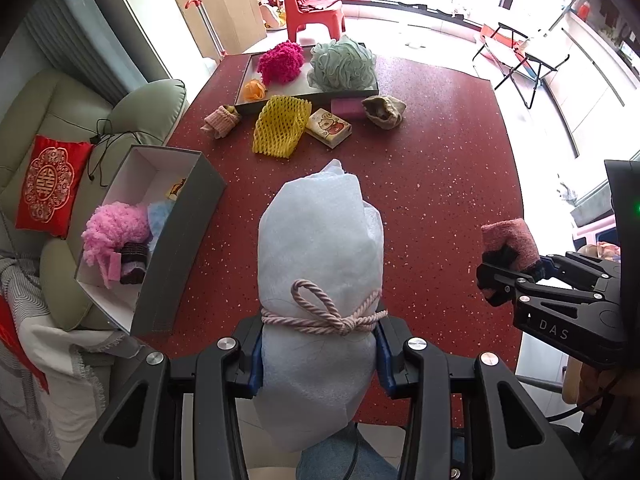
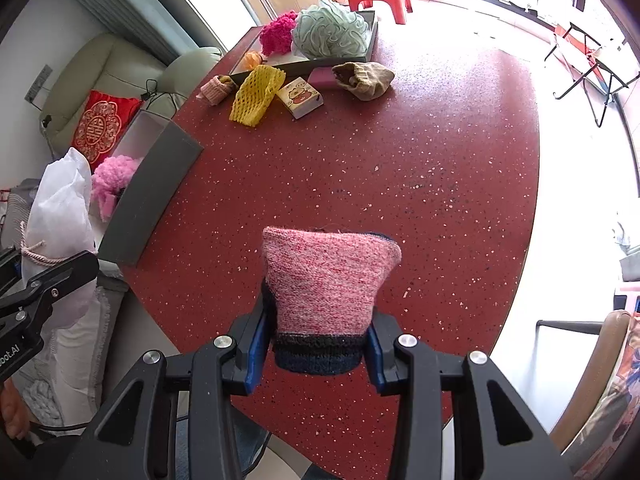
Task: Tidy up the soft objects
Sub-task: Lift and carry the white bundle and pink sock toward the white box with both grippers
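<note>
My left gripper [image 1: 318,354] is shut on a white foam bundle [image 1: 320,248] tied with a pink cord, held above the red table's near edge; the bundle also shows in the right wrist view [image 2: 60,208]. My right gripper [image 2: 318,344] is shut on a pink knitted sock with a dark cuff [image 2: 326,284], seen at the right in the left wrist view [image 1: 510,242]. A grey box [image 1: 180,236] at the table's left edge holds a pink fluffy ball [image 1: 114,226], a blue item and a dark-cuffed sock.
At the far side a grey tray [image 1: 280,98] holds a magenta pom [image 1: 280,60], a green mesh sponge [image 1: 344,62] and an orange piece. In front lie a yellow foam net [image 1: 280,128], tissue pack [image 1: 329,127], pink sponge, beige pouch [image 1: 384,110] and rolled sock [image 1: 220,120]. A sofa stands on the left.
</note>
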Available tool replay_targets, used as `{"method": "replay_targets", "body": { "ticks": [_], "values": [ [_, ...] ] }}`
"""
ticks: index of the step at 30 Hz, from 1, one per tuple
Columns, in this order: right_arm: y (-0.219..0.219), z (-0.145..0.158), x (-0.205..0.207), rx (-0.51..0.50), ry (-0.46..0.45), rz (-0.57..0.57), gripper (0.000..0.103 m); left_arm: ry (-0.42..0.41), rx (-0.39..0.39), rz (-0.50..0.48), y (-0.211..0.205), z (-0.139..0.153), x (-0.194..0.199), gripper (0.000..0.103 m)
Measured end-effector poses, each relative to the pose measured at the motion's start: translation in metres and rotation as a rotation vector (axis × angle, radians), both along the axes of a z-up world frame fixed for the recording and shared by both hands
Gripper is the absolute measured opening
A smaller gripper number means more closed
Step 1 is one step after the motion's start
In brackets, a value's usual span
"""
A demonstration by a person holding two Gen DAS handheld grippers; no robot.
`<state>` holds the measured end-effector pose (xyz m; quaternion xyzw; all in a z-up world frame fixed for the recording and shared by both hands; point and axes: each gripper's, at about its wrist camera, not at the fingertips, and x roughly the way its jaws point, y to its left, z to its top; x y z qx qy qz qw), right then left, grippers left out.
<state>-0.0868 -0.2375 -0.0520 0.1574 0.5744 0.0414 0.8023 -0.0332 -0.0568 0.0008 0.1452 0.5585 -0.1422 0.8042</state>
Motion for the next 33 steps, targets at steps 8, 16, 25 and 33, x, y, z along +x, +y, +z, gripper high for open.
{"method": "replay_targets", "body": {
  "ticks": [8, 16, 25, 33],
  "values": [
    [0.043, -0.003, 0.032, -0.043, 0.016, -0.098, 0.044, -0.015, -0.043, -0.041, 0.071, -0.01, 0.051, 0.044],
    [0.108, -0.002, 0.064, -0.085, 0.035, -0.186, 0.044, -0.008, -0.048, -0.042, 0.149, -0.03, 0.099, 0.044],
    [0.153, 0.01, 0.085, -0.142, 0.079, -0.201, 0.044, 0.012, -0.125, -0.014, 0.191, -0.034, 0.116, 0.044],
    [0.175, 0.018, 0.086, -0.105, 0.037, -0.156, 0.044, 0.015, -0.104, 0.024, 0.194, -0.032, 0.113, 0.044]
  ]
}}
